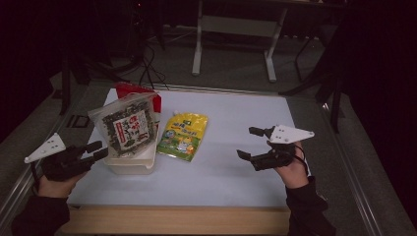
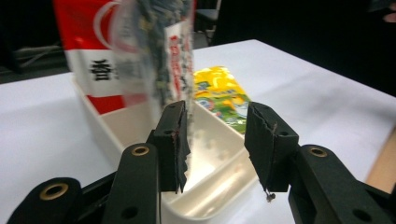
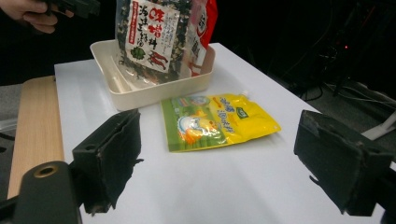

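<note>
Packing snacks into the bin: seaweed bag in, yellow pouch next.

Left gripper sits released at the cream bin, jaws apart and empty beside the seaweed bag standing inside; right gripper hangs wide open, likely to reach left for the yellow pouch lying flat just beside the bin.

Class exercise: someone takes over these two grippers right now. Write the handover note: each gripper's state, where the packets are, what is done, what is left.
Left gripper: open, empty, beside the tub.
Right gripper: open, empty, over bare table.
Seaweed bag and red packet: standing in the tub.
Yellow pouch: flat on the table, right of the tub.
Done: two packets binned.
Left, probably: the pouch into the tub.
</note>
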{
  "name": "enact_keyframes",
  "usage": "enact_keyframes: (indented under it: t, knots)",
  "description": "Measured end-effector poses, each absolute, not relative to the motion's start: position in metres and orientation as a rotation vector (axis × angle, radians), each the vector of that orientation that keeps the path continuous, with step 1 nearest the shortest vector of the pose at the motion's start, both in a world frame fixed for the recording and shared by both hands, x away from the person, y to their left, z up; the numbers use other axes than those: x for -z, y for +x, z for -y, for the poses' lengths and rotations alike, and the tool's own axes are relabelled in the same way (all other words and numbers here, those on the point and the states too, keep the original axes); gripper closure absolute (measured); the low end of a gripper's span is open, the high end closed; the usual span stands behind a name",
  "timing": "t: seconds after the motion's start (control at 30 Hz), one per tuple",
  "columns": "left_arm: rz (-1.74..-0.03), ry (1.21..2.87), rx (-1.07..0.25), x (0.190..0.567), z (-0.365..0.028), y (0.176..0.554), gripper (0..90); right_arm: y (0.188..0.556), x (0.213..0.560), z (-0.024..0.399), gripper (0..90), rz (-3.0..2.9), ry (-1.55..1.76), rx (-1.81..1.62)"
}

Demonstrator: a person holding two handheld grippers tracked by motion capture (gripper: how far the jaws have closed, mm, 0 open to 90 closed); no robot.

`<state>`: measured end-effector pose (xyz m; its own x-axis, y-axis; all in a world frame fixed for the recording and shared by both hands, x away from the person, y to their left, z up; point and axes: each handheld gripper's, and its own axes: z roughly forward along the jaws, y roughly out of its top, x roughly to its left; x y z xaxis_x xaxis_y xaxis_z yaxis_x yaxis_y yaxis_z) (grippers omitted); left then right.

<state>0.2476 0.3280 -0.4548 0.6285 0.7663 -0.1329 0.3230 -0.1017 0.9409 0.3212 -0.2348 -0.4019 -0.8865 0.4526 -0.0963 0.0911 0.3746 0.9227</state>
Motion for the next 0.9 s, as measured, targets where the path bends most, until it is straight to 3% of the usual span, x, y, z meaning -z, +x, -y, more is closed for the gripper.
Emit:
enact_keyframes:
  t: [0.2, 0.6, 0.9]
  knots:
    - [-0.851, 1.698, -0.442, 0.453, -0.309, 0.247, 59.4, 0.322, 0.404, 0.233, 14.6, -2.312, 0.477, -1.517]
    - [-0.739, 1.762, -0.352, 0.452, -0.264, 0.253, 47.6, 0.325, 0.411, 0.233, 16.7, -2.279, 0.512, -1.515]
    - [-0.680, 1.801, -0.308, 0.459, -0.234, 0.258, 46.4, 0.327, 0.418, 0.231, 15.8, -2.254, 0.567, -1.540]
